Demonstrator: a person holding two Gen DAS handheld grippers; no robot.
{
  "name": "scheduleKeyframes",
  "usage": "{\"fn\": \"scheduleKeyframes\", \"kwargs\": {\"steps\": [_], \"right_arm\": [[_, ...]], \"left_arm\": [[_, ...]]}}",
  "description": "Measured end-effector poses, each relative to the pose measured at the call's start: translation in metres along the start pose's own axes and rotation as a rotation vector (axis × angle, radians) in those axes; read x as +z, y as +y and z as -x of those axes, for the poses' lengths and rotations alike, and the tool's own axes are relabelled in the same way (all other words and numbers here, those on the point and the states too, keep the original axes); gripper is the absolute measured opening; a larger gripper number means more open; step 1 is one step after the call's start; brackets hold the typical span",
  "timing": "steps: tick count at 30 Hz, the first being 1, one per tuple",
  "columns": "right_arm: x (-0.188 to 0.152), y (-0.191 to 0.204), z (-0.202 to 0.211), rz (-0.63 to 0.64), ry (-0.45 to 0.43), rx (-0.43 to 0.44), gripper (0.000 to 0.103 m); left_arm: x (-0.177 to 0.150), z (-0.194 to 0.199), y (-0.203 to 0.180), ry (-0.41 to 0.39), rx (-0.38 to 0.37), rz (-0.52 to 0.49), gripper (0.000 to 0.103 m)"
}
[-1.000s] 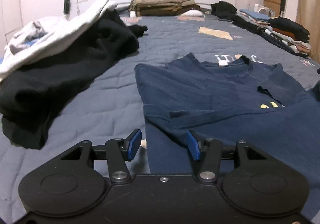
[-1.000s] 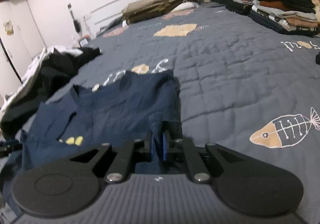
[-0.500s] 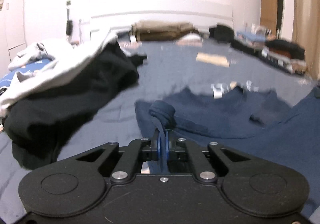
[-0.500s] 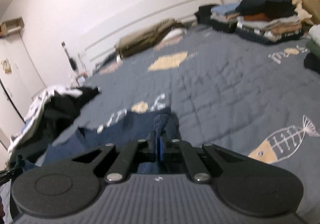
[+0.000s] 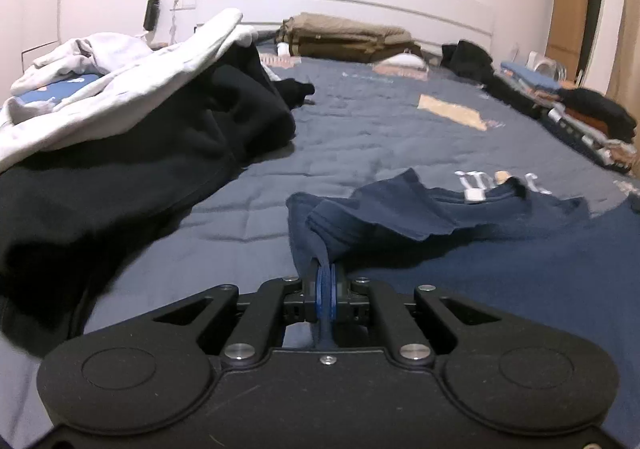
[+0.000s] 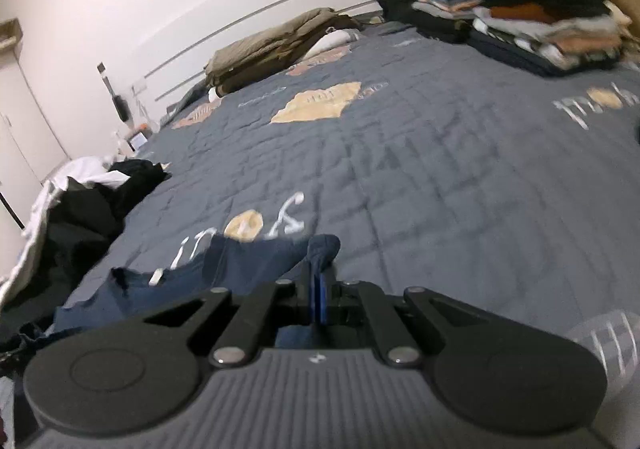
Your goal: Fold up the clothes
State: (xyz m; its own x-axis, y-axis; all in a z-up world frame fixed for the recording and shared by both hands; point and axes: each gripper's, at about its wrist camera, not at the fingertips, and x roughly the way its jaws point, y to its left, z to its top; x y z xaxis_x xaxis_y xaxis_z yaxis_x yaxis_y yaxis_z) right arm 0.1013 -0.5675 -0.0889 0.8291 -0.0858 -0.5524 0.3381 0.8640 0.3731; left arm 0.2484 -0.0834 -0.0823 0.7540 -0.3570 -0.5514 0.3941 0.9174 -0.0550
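A big bed with a gray-blue quilt [image 6: 420, 169] (it had fish and letters on it) filled the white-walled room. The navy shirt [image 5: 460, 233] lay on the quilt. The left gripper [image 5: 325, 291] pinched one bunched edge of it, and the right gripper [image 6: 316, 299] pinched another. A messy pile of black and white clothes [image 5: 132, 129] sat to the left. Folded stacks [image 6: 532, 17] sat on the far right side.

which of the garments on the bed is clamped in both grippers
The navy t-shirt, lying in front of the tools: the left gripper and right gripper each pinch a bunched edge of it. The black and white heap and folded stacks lie untouched.
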Motion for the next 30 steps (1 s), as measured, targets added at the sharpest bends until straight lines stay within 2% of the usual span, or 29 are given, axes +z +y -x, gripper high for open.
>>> {"fn": "scheduleKeyframes", "kwargs": {"steps": [6, 9, 16, 18, 20, 22, 24, 26, 30], "right_arm": [[0.045, 0.023, -0.046, 0.066, -0.033, -0.016, 0.002], [0.054, 0.023, -0.070, 0.079, -0.038, -0.038, 0.002], [0.037, 0.009, -0.127, 0.091, 0.031, -0.095, 0.004], [0.035, 0.008, -0.124, 0.086, 0.037, -0.099, 0.007], [0.035, 0.006, -0.111, 0.084, 0.029, -0.096, 0.010], [0.035, 0.005, -0.087, 0.070, 0.022, -0.094, 0.013], [0.033, 0.001, -0.058, 0.040, 0.021, -0.066, 0.018], [0.026, -0.001, -0.024, -0.013, 0.015, -0.034, 0.028], [-0.006, -0.002, 0.028, -0.150, 0.007, 0.024, 0.041]], "left_arm": [[0.034, -0.037, 0.006, -0.014, 0.034, -0.042, 0.004], [0.042, -0.058, 0.006, -0.005, 0.049, -0.057, 0.004], [0.035, -0.111, -0.002, 0.084, 0.106, -0.082, 0.007], [0.034, -0.103, 0.001, 0.075, 0.114, -0.052, 0.010], [0.034, -0.088, 0.005, 0.071, 0.126, -0.015, 0.028], [0.033, -0.062, 0.008, 0.056, 0.120, 0.020, 0.039], [0.027, -0.029, 0.009, 0.022, 0.101, 0.070, 0.043], [0.017, 0.005, 0.007, 0.006, 0.068, 0.131, 0.053], [-0.009, 0.062, -0.008, 0.005, 0.004, 0.255, 0.056]]}}
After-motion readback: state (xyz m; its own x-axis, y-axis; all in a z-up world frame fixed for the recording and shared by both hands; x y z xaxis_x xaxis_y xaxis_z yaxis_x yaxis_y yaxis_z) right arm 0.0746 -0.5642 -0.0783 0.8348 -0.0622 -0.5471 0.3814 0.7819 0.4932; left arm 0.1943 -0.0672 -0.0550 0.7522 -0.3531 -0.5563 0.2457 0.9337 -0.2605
